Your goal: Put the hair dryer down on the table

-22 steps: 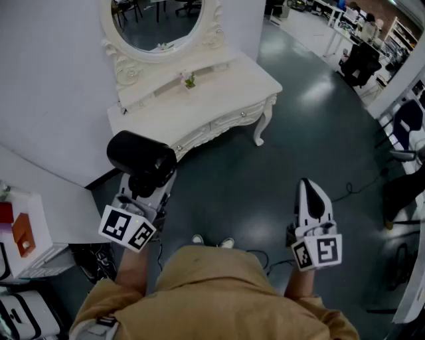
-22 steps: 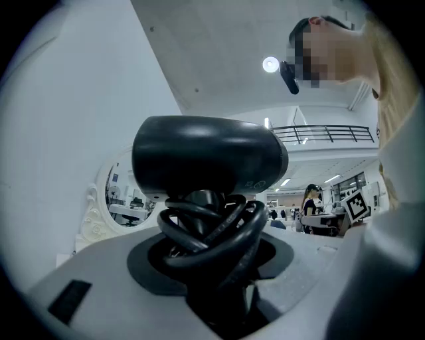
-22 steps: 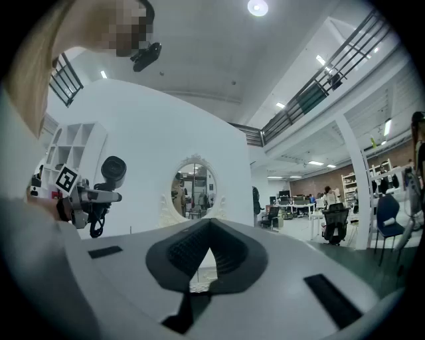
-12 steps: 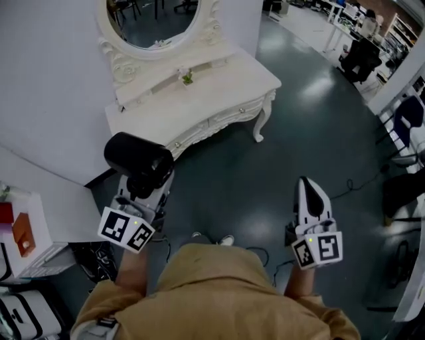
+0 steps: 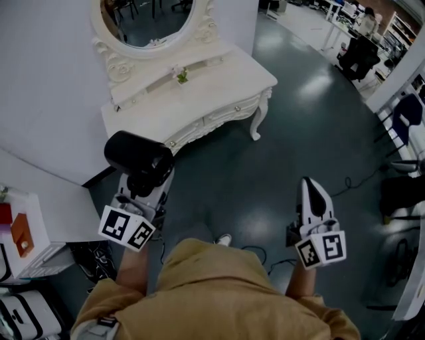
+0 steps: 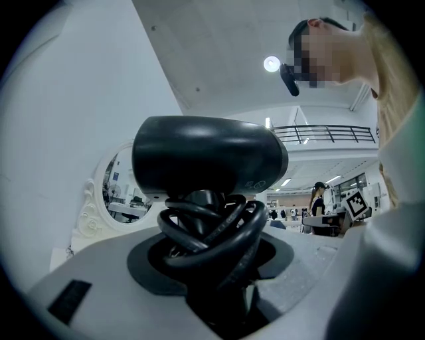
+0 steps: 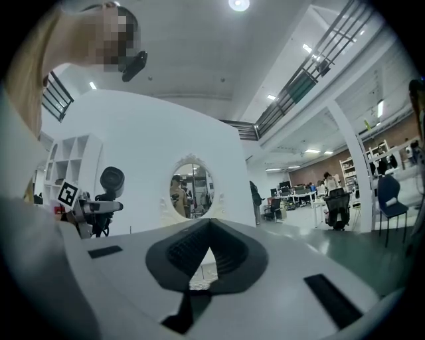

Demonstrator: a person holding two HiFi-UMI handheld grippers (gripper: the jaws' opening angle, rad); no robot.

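A black hair dryer [image 5: 136,154] stands upright in my left gripper [image 5: 149,180], which is shut on its handle. In the left gripper view the dryer's barrel [image 6: 206,156] lies crosswise above the jaws, and its black cord [image 6: 212,229] is coiled round the handle between them. My right gripper [image 5: 311,189] hangs over the dark floor with its jaws shut and nothing in them; its pads [image 7: 199,249] meet at the tip. The white dressing table [image 5: 199,99] with its oval mirror [image 5: 146,20] stands ahead, beyond the dryer.
A small plant [image 5: 180,75] sits on the table's shelf. A white shelf unit with an orange thing [image 5: 23,232] is at the left. Chairs [image 5: 405,126] and desks stand at the right, and a cable [image 5: 352,186] lies on the floor.
The table and mirror have slid up and left in the head view. One shoe now shows below instead of two. Both grippers hold their places, the dryer still gripped.
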